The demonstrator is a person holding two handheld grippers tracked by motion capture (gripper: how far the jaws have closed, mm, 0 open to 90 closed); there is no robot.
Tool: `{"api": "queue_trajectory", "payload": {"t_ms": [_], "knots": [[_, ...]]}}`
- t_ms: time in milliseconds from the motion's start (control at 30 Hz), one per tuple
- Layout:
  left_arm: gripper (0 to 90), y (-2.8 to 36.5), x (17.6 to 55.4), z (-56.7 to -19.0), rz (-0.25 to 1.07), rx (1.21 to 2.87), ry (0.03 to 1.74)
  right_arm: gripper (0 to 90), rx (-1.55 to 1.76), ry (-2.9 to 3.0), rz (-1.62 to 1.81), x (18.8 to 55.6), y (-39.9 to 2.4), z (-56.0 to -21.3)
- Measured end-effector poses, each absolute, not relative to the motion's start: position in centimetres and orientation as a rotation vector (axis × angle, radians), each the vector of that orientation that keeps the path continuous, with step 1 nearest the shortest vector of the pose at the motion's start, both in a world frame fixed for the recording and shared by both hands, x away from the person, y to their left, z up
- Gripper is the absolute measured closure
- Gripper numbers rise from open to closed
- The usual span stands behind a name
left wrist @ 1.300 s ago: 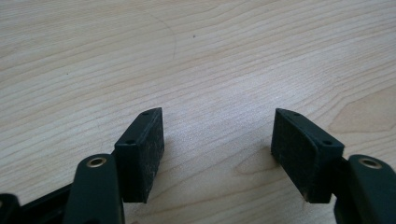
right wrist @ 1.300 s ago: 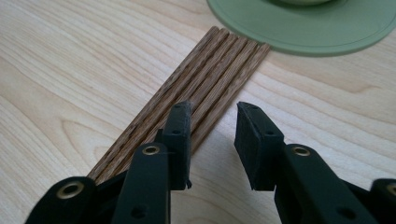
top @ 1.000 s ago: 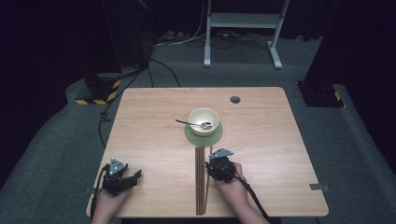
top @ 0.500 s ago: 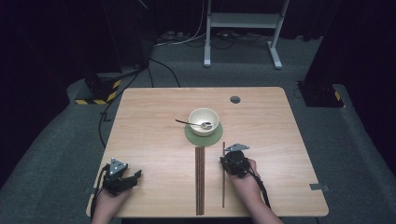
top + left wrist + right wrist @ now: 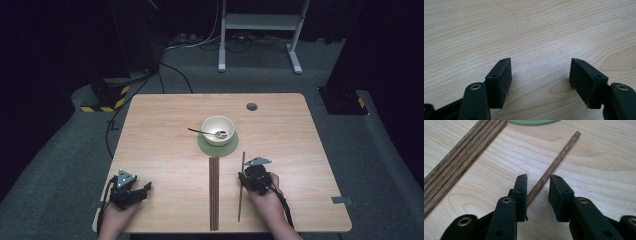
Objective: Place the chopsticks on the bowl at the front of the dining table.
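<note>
R gripper (image 5: 537, 183): low over the tabletop (image 5: 165, 130), fingers (image 5: 520, 195) a little apart and just been opening; single stick runs between them, pads not pressing on it.
Single stick (image 5: 554, 166): flat on the wood, passes through the gap btwn the R fingers, far end pokes out ahead of the tips toward the green mat. In the high view it lies lengthwise just beside the R gripper (image 5: 251, 172), stick (image 5: 241, 187) touching nothing else I can make out.
Stick bundle (image 5: 214, 192): several dark wooden sticks packed side by side, off to the R fingers' left, apart from the single stick; in the R gripper view the bundle (image 5: 461, 160) runs diagonal across the left side.
Green mat (image 5: 205, 145): ahead of the R fingers, just past the far ends of the sticks; its edge peeks in at the top of the R gripper view (image 5: 534, 122).
Bowl (image 5: 218, 129): cream, sits on the mat, spoon (image 5: 202, 132) resting in it w/ handle out over the rim.
L gripper (image 5: 540, 72): fingers (image 5: 499, 80) wide apart, bare wood btwn them, nothing gripped. High view puts the L gripper (image 5: 142, 189) near the tabletop's near-left corner, well apart from the sticks.
Hands: one on each gripper, coming in from the near edge.
</note>
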State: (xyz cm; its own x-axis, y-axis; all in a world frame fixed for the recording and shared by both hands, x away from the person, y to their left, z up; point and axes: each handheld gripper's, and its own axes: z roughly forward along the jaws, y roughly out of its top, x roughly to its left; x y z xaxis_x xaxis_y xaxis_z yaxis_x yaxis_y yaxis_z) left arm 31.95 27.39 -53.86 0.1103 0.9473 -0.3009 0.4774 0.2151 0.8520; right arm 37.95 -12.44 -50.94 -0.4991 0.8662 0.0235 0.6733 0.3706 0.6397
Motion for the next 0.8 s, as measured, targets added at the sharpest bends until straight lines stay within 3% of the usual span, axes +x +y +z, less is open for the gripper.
{"api": "queue_trajectory", "payload": {"t_ms": [100,333,400,533,800], "knots": [[34.6,27.38,31.95,-53.86,0.609,1.409,1.514,64.0,1.333,2.305,0.862,37.76,-12.32,-51.11],[34.6,27.37,31.95,-53.87,0.611,1.410,1.512,81.1,1.320,2.313,0.856,38.23,-12.33,-51.07],[34.6,27.39,31.95,-53.87,0.611,1.413,1.511,82.4,1.317,2.324,0.849,38.43,-12.48,-51.00],[34.6,27.41,31.93,-53.87,0.612,1.417,1.510,81.3,1.319,2.328,0.841,38.55,-12.46,-50.95],[34.5,27.39,31.90,-53.86,0.611,1.418,1.511,68.5,1.319,2.328,0.792,37.94,-12.55,-50.79]]}}
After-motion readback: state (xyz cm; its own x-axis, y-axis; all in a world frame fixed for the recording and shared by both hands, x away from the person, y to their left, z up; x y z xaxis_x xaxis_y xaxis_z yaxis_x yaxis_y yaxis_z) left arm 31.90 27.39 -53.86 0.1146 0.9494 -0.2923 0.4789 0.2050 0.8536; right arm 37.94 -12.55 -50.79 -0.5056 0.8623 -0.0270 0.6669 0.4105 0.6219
